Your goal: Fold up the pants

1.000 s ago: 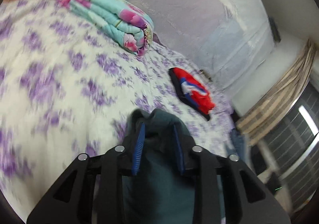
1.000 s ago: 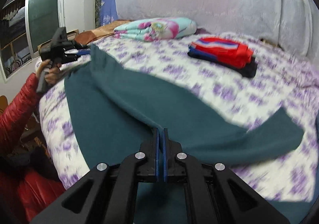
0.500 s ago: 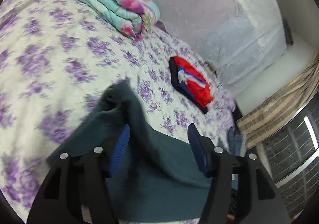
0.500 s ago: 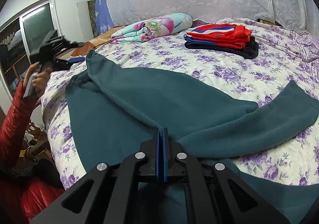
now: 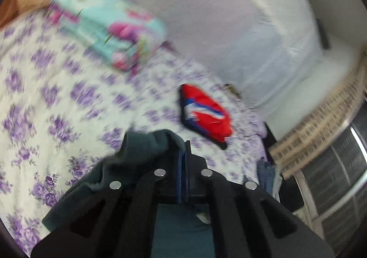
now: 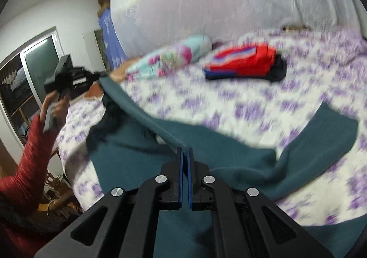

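Dark teal pants (image 6: 229, 161) lie spread over the flowered bed (image 6: 263, 106), one leg reaching to the right. My right gripper (image 6: 184, 151) is shut on their near edge. From there the hem runs taut, up and to the left, to my left gripper (image 6: 98, 75), which a hand (image 6: 57, 102) in a red sleeve holds above the bed. In the left wrist view the left gripper (image 5: 183, 154) has its jaws closing tight together, with a bunch of the teal pants (image 5: 146, 145) pinched at the tips and hanging to their left.
A folded red, blue and black stack of clothes (image 6: 243, 63) lies on the far side of the bed, and a folded turquoise flowered quilt (image 6: 174, 56) sits near the draped headboard. A window (image 6: 39, 70) is on the left wall. The bed's edge drops off near the red sleeve (image 6: 29, 154).
The left gripper opened over the pants' corner, then shut on it and lifted it off the bed. The right gripper stayed shut on the fabric, rose a little and rolled.
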`<move>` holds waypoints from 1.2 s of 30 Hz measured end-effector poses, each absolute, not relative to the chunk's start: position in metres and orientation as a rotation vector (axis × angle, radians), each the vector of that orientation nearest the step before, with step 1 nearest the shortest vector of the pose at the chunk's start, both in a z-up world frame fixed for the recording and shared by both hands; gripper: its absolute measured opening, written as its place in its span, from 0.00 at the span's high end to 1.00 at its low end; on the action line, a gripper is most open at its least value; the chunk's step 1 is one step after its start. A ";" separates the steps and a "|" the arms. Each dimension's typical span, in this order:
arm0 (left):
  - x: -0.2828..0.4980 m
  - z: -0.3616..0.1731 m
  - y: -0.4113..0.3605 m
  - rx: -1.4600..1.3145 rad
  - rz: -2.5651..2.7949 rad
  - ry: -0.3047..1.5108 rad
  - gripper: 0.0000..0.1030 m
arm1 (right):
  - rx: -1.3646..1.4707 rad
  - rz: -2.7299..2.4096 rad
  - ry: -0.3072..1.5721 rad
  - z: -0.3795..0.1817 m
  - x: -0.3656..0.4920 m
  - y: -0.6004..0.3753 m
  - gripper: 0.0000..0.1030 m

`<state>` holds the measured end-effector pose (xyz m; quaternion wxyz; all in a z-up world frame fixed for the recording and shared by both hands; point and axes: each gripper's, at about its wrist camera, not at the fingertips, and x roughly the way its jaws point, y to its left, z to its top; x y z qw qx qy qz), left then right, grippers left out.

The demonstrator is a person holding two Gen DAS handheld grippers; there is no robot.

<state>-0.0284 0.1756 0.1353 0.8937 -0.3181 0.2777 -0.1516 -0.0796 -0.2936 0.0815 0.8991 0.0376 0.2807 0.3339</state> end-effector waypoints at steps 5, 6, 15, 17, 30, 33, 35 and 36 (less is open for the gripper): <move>-0.096 0.105 0.173 -0.594 -0.329 0.595 0.99 | -0.017 0.714 0.602 0.080 -0.119 -0.300 0.96; -0.104 0.077 0.183 -0.630 -0.310 0.641 0.99 | -0.055 0.719 0.636 0.066 -0.126 -0.296 0.96; -0.128 0.022 0.227 -0.790 -0.253 0.649 0.98 | -0.095 0.709 0.759 0.024 -0.134 -0.280 0.95; -0.131 0.040 0.221 -0.751 -0.260 0.622 0.93 | -0.116 0.704 0.762 0.021 -0.136 -0.277 0.93; -0.122 0.076 0.192 -0.671 -0.282 0.579 0.60 | -0.042 0.726 0.767 0.014 -0.132 -0.282 0.93; -0.097 0.070 0.159 -0.606 -0.323 0.648 0.60 | -0.031 0.724 0.761 0.013 -0.133 -0.283 0.93; -0.079 0.050 0.153 -0.549 -0.187 0.750 0.59 | -0.032 0.724 0.758 0.013 -0.135 -0.284 0.93; -0.069 0.034 0.161 -0.553 -0.125 0.791 0.59 | -0.036 0.725 0.757 0.013 -0.137 -0.284 0.93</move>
